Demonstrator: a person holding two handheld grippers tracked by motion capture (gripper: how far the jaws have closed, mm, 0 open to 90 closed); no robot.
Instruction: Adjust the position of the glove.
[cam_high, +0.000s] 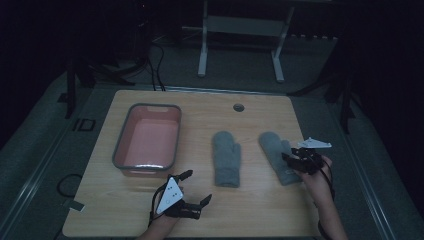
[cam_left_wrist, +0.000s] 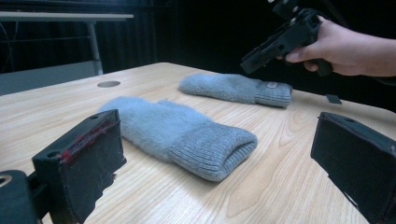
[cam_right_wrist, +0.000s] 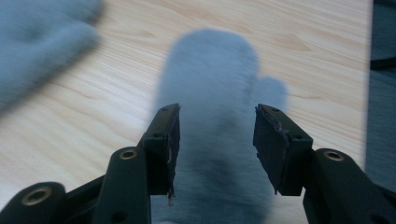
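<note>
Right tool (cam_high: 295, 161) sits over the cuff end of the right grey mitten (cam_high: 279, 156), jaws partly spread with the mitten seen between them in the right gripper view; the pads appear clear of the wool, though that view is blurred. Mitten lies flat on the bench (cam_high: 250, 117), fingertip end pointing away from the person. Second grey mitten (cam_high: 226, 158) lies just beside it to the left, apart, parallel. Left tool (cam_high: 192, 190) rests near the bench's front edge, jaws wide, nothing between them. Pink tub (cam_high: 148, 140) stands left of both mittens, well clear. Nothing blocks either tool.
</note>
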